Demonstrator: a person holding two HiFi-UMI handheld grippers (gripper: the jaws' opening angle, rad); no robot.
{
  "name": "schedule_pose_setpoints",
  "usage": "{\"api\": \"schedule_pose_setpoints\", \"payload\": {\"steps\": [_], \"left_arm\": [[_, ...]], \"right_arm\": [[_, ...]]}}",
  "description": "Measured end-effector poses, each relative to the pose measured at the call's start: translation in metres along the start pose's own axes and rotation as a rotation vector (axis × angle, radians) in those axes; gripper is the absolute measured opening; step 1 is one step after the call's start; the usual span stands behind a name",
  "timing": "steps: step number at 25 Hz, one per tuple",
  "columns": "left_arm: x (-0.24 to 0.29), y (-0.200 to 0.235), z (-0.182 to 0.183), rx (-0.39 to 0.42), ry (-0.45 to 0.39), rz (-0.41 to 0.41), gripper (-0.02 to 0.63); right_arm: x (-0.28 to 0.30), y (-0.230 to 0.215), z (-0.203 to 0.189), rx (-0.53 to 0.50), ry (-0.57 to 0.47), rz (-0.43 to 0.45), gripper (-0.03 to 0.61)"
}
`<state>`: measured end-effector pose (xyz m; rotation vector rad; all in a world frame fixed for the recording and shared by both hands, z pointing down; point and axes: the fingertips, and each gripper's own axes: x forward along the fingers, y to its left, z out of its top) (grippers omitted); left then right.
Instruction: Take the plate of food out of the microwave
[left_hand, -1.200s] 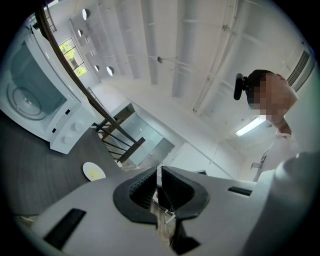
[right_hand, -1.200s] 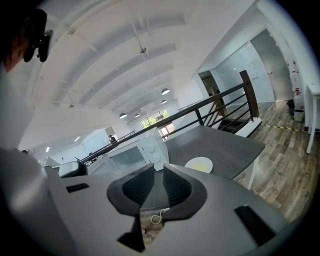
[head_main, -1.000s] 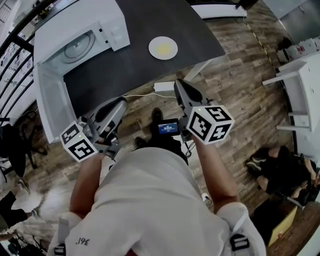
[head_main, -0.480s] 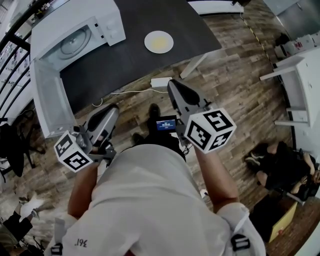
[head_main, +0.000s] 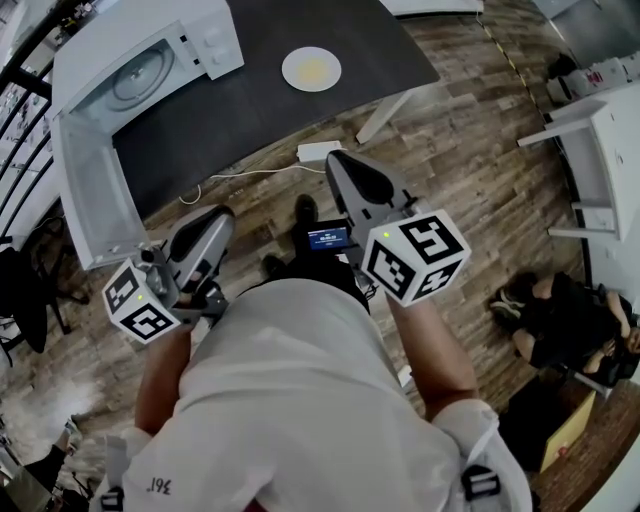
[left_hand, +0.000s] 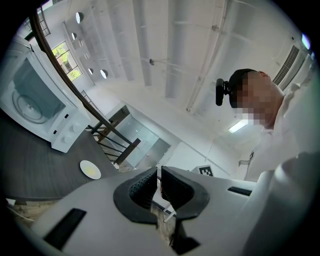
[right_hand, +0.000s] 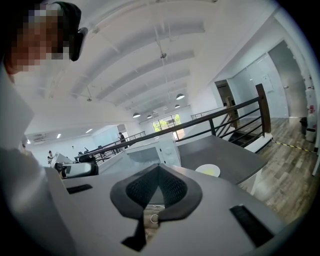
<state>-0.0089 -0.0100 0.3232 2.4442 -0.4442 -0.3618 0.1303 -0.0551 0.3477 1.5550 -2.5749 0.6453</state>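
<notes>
Here, head view: my left tongs (head_main: 214, 220) and right tongs (head_main: 345, 168) hang at my waist, well apart from the plate of food (head_main: 311, 69) on the dark counter (head_main: 262, 112) beside the open microwave (head_main: 150, 62); left gripper view: pads all but touching, gripping nothing; right gripper view: pads closed together, likewise gripping nothing.

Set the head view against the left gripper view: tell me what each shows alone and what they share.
Only the head view shows the microwave's open door, a small lit screen at the person's waist and white shelving off to the right. Only the left gripper view shows the ceiling and the left gripper head-on, its jaws close together with nothing between them. Both show the white microwave, with only its turntable inside, and the plate with a yellowish centre lying on the dark table.
</notes>
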Motion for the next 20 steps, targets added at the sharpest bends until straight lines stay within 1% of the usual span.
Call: {"api": "schedule_pose_setpoints", "payload": {"steps": [5,20], "left_arm": [[-0.0035,0.0055,-0.0036,-0.014,0.008,0.015,0.032],[-0.0069,0.0014,-0.0015,-0.009,0.016,0.004,0.031]], "right_arm": [[0.001,0.0014,-0.0032,-0.007,0.007,-0.001,0.0],[0.0002,0.0071,0.0011,-0.026,0.013,-0.018,0.0]]}}
